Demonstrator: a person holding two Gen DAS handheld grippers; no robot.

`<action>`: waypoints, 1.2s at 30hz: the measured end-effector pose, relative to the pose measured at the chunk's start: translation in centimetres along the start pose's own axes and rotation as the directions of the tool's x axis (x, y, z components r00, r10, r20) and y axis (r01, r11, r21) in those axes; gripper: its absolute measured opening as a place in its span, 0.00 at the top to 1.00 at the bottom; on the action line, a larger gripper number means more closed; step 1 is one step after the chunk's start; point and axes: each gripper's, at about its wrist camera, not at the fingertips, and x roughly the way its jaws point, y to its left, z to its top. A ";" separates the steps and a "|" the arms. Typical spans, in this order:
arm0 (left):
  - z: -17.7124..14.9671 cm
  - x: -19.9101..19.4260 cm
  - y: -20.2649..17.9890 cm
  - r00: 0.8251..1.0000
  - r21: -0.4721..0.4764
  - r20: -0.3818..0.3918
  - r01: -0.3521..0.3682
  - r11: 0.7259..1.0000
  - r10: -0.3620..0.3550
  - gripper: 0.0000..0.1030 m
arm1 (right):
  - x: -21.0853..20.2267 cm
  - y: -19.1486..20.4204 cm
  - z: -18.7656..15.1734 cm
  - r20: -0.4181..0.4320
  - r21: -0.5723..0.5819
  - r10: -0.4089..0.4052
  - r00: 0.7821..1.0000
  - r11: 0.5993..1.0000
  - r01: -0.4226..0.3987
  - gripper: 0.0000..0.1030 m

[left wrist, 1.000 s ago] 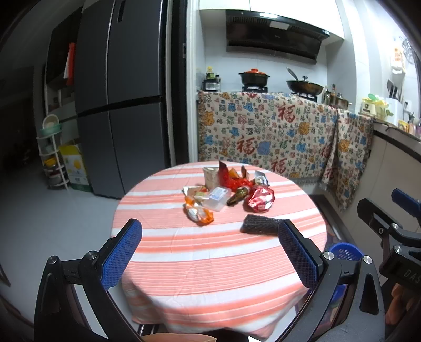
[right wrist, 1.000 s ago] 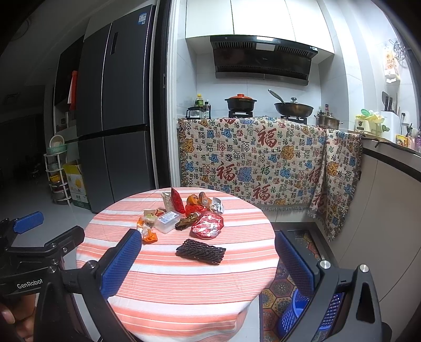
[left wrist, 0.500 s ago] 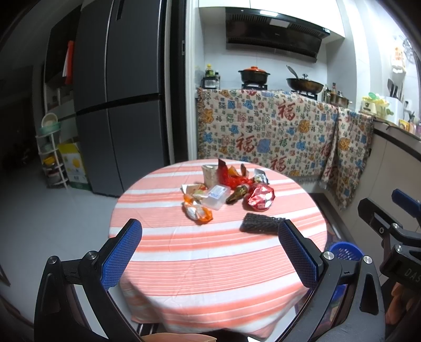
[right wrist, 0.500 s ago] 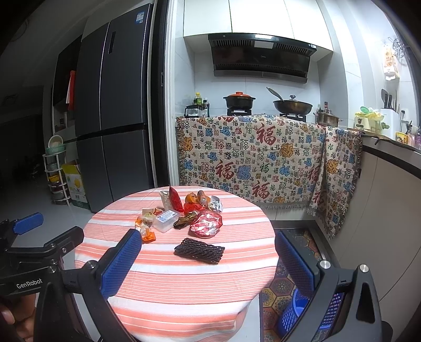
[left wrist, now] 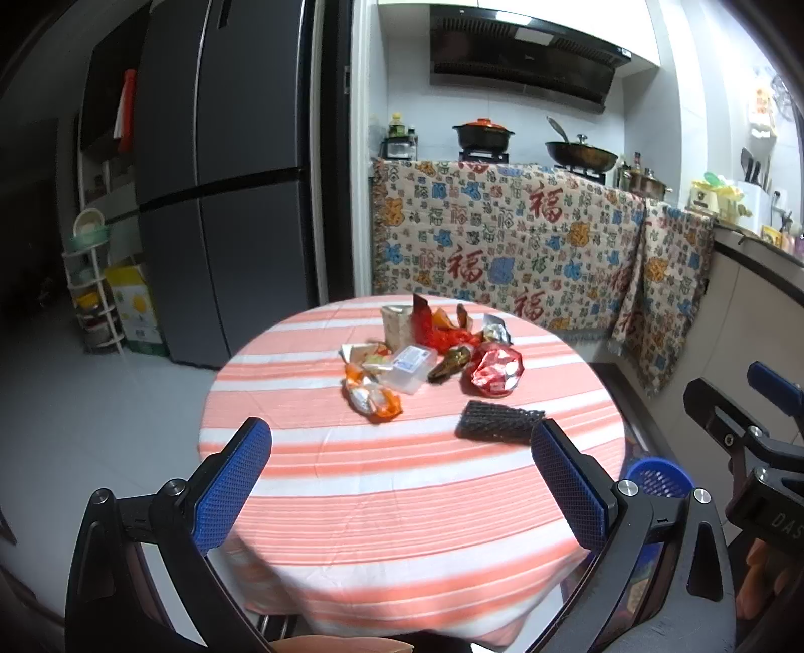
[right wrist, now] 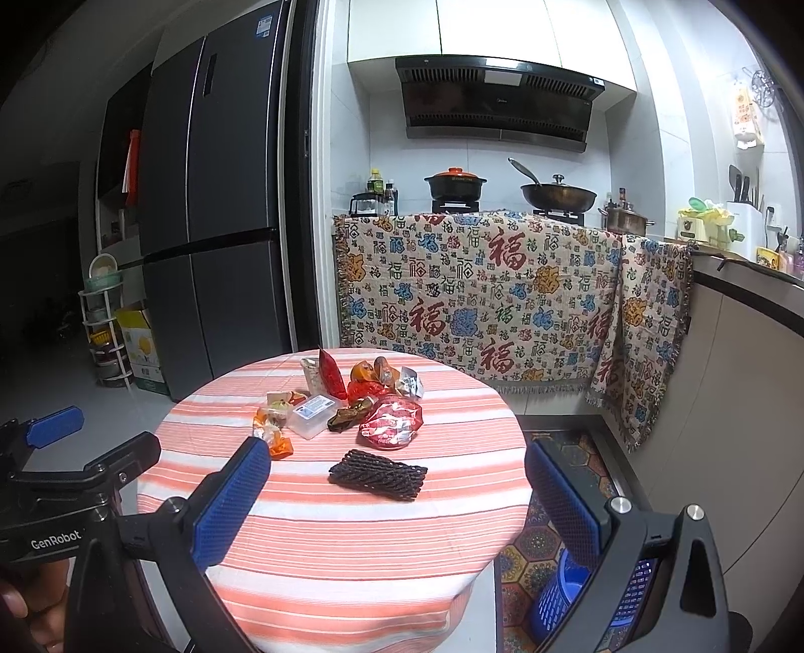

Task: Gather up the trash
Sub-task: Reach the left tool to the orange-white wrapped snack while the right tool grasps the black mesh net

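still-free grippers (left wrist: 402, 472) (right wrist: 392, 497) – wrappers (left wrist: 432, 351) (tbl)

Dim kitchen — dark fridge (right wrist: 211, 211), range hood (right wrist: 497, 100), patterned cloth (right wrist: 482, 301) draping counter.

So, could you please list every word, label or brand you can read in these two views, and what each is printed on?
"GenRobot": on the left tongs body, right wrist view.
"DAS", cut off at the frame edge: on the right tongs body, left wrist view.
"福", repeated in red: on the patterned cloth over the counter.
Labels on the clear plastic box, fridge sticker and wrappers: too small to read.
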 end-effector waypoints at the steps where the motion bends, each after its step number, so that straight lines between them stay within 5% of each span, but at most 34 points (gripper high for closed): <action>1: 0.0 0.2 0.0 1.000 0.001 -0.003 0.001 1.000 -0.001 0.00 | 0.1 0.0 0.0 -0.001 -0.001 -0.002 1.000 1.000 0.002 0.00; 10: -0.6 3.4 0.6 0.998 0.004 -0.056 0.017 1.000 -0.016 0.00 | 2.7 -0.5 -0.9 -0.048 0.006 -0.018 0.999 1.000 0.018 0.00; 19: -3.0 12.5 2.5 0.978 -0.014 -0.205 0.026 1.000 -0.028 0.00 | 9.5 -0.7 -4.5 -0.159 -0.016 0.039 0.987 0.999 -0.042 0.00; 24: -4.5 17.4 2.8 0.960 0.021 -0.281 0.006 1.000 0.000 0.00 | 14.9 -1.1 -7.5 -0.275 -0.064 0.051 0.960 0.995 -0.071 0.00; 34: -7.2 24.8 4.0 0.903 -0.054 -0.430 -0.015 0.998 -0.010 0.00 | 22.9 -2.5 -11.8 -0.509 -0.022 0.044 0.860 0.998 -0.064 0.00; 36: -7.1 25.3 4.0 0.905 -0.032 -0.426 -0.038 0.999 0.021 0.00 | 23.4 -2.1 -11.7 -0.497 -0.061 0.026 0.867 0.996 -0.064 0.00</action>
